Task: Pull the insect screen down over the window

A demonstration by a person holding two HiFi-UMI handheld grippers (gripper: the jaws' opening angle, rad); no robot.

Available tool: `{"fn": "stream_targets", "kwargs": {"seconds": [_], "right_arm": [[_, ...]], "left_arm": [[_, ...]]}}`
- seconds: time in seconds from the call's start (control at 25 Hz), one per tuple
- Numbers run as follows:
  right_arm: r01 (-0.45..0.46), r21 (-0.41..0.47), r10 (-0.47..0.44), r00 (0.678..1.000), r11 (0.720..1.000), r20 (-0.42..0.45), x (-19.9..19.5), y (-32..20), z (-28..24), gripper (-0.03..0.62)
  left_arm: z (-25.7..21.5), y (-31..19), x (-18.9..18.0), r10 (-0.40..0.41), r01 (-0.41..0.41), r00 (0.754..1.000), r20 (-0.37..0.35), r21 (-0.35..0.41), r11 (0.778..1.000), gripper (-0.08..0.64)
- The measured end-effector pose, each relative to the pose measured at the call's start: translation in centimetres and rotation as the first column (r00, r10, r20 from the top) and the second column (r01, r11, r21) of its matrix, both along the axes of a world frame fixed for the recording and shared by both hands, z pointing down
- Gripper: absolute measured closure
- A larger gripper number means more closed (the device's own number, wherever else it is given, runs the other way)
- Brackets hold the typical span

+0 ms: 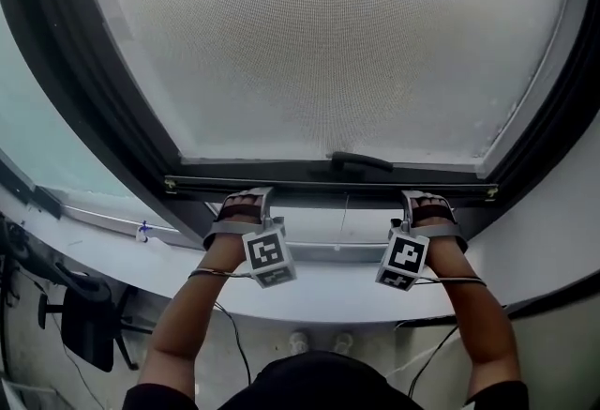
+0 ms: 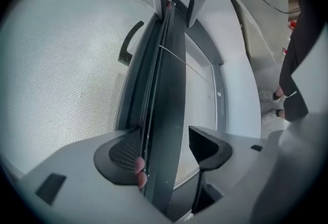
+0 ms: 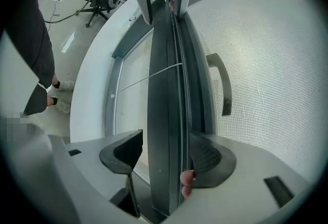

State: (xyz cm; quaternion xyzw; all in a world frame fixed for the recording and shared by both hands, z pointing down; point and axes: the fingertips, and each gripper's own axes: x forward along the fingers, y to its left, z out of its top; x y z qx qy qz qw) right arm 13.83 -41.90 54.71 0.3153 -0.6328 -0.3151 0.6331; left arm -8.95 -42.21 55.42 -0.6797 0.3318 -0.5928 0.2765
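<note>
Seen from above, a grey mesh insect screen [image 1: 328, 42] covers most of a dark-framed window [image 1: 103, 117]. Its black bottom bar [image 1: 328, 184] runs level near the frame's lower edge, with a strip of the window uncovered below it and a small handle [image 1: 360, 160] at its middle. The left gripper [image 1: 246, 200] straddles the bar toward the frame's lower left corner, and the right gripper [image 1: 429, 202] toward the lower right. Each has its jaws wide with the bar between them. The screen-side pad [image 2: 120, 154] lies against the bar, while the other jaw seems to stand just clear. The person's fingertips [image 2: 139, 172] show beside that pad.
</note>
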Motion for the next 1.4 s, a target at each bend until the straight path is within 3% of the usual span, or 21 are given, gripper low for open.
{"fn": "stream_targets", "kwargs": {"seconds": [0.44, 1.4], "right_arm": [[-0.021, -0.018, 0.021, 1.000, 1.000, 0.013, 0.0, 0.0, 0.6, 0.307], [-0.049, -0.019, 0.050, 0.998, 0.999, 0.049, -0.2, -0.5, 1.1, 0.307]], "left_arm": [[0.7, -0.1, 0.1, -0.014, 0.013, 0.999, 0.031, 0.018, 1.000, 0.261], [1.1, -0.6, 0.2, -0.045, 0.045, 0.999, -0.009, 0.020, 0.999, 0.291]]}}
